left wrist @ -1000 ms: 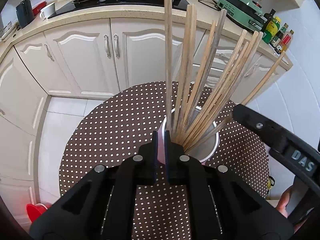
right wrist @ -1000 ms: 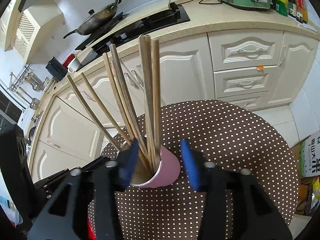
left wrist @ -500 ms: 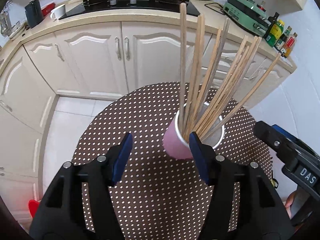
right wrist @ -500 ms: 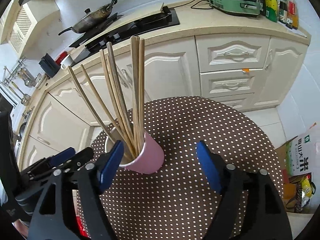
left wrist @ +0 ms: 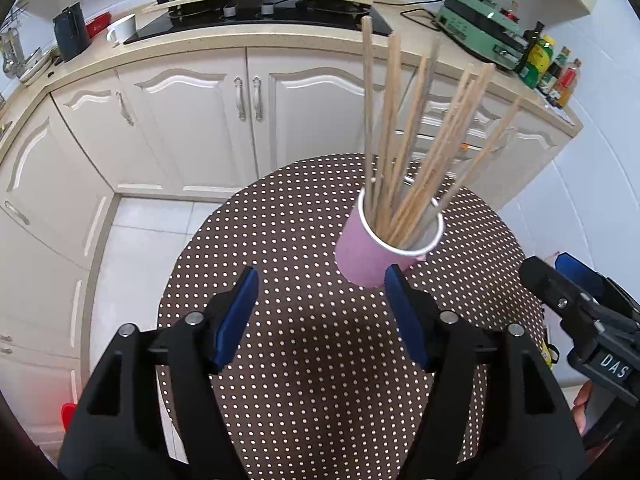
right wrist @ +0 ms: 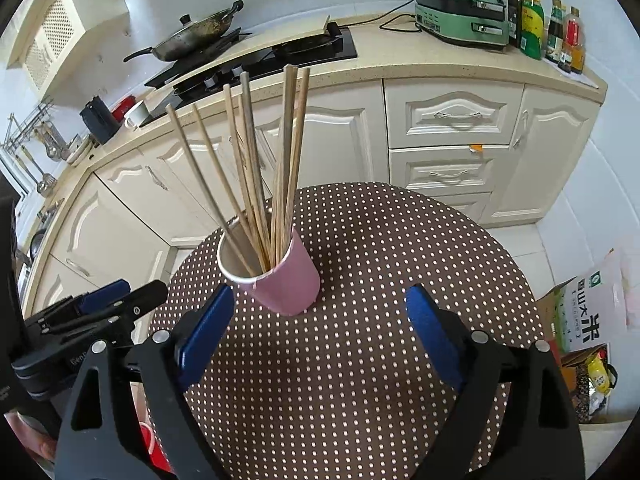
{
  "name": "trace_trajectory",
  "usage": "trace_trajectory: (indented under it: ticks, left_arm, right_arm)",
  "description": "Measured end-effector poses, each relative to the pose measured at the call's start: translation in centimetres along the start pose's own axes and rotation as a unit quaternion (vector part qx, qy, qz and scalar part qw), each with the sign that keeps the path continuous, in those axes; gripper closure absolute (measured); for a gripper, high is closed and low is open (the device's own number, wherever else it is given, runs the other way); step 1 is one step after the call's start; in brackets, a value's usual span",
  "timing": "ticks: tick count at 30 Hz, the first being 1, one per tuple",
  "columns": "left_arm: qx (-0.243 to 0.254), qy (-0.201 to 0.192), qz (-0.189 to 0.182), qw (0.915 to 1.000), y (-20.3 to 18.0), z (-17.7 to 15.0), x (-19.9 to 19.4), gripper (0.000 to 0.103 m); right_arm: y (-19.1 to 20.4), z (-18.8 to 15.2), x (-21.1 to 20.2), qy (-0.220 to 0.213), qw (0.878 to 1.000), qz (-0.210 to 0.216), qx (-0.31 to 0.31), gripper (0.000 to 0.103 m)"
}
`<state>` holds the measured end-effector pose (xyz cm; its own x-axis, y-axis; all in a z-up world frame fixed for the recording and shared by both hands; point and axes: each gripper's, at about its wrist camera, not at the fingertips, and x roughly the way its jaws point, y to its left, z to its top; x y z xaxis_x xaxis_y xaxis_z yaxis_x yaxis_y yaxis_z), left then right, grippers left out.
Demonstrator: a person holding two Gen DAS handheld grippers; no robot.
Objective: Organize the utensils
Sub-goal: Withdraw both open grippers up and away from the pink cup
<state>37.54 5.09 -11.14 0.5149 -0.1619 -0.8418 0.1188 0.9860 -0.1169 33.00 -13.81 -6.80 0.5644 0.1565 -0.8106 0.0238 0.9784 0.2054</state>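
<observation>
Both grippers, left (left wrist: 322, 288) and right (right wrist: 320, 304), are spreading empty, jaws just opening, while wooden chopsticks (right wrist: 256, 184) are standing upright, fanning outward, in the pink paper cup (right wrist: 290, 286) on the polka-dot table (right wrist: 380, 360).

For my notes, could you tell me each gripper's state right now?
Left gripper: open, just opening, holding nothing.
Right gripper: open, just opening, holding nothing.

A cup (right wrist: 286, 284) stands on the round table (right wrist: 360, 360) at twelve o'clock ahead of me, chopsticks (right wrist: 260, 184) upright inside it. Kitchen cabinets (right wrist: 328, 144) lie behind. My left gripper (left wrist: 320, 314) sits at its seven o'clock, my right gripper (right wrist: 320, 328) at its five.
</observation>
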Motion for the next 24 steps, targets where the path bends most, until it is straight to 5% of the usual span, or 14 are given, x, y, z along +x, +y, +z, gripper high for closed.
trace_trajectory:
  ticks: [24]
  left_arm:
    - [0.032, -0.055, 0.002, 0.9980, -1.7, -8.4, -8.4, 0.035]
  right_arm:
    - [0.0, -7.9, -8.1, -0.041, 0.999, 0.009, 0.000, 0.018]
